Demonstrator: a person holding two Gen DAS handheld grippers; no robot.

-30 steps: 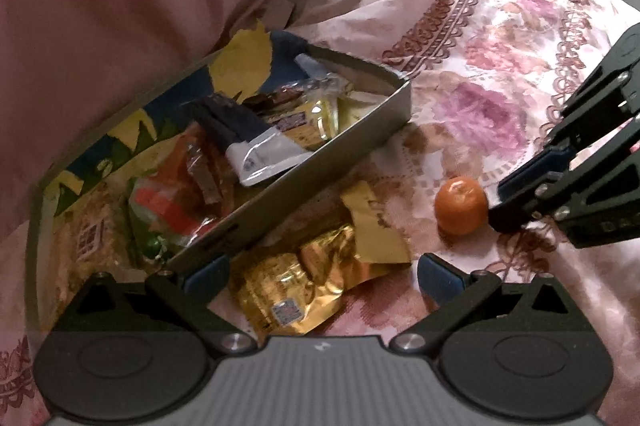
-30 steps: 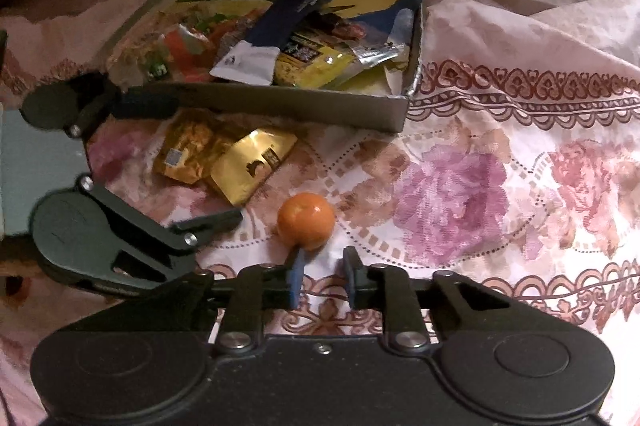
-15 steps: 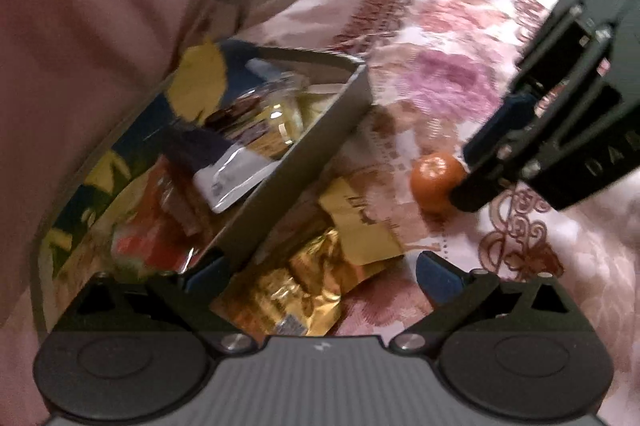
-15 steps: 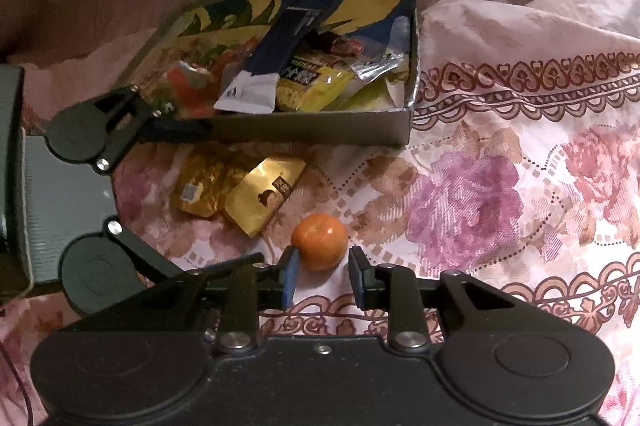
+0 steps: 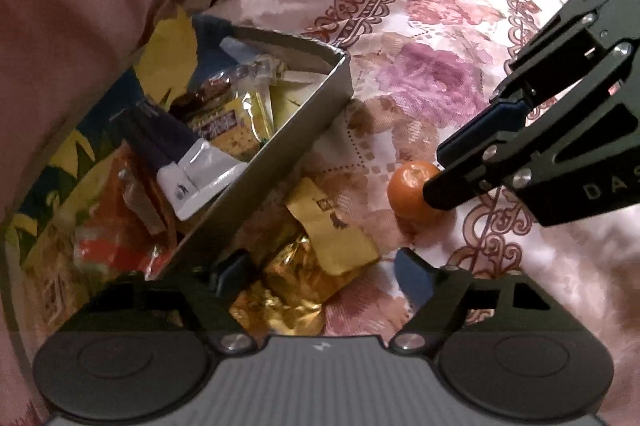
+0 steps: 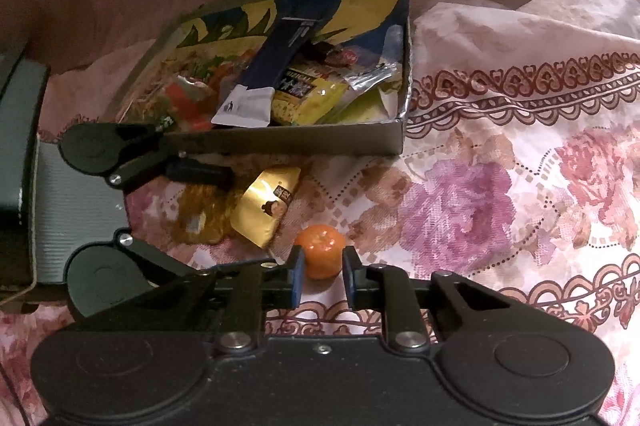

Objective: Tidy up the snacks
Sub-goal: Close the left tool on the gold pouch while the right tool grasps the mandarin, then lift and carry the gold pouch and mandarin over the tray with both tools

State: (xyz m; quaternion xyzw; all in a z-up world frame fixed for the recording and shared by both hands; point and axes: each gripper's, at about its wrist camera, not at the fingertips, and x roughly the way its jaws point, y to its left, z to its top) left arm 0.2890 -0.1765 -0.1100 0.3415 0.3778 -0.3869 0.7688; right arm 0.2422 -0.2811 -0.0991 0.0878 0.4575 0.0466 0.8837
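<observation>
- Snack box [image 6: 304, 141] sat upper left of the right wrist frame, packets inside.
- Left gripper [image 5: 320, 266], jaws just narrowing, straddled the gold packets [image 5: 320, 266], not yet clamped.
- Right gripper [image 6: 320, 266] clenched the tangerine [image 6: 320, 254], lower centre.

- The right hand-held gripper [image 6: 320, 276] has come forward over the bed: a second ago the small orange [image 6: 321, 253] lay just ahead of its fingertips, now it sits between the two pads.
- Its jaws have just closed further, and the pads now touch the orange on both sides.
- The left hand-held gripper [image 5: 320, 272] has rolled and tilted, so the snack box [image 5: 280, 141] looks steeper in its view.
- Its jaws have just been closing around the gold packets [image 5: 304, 274]; whether the pads press on them cannot be told.
</observation>
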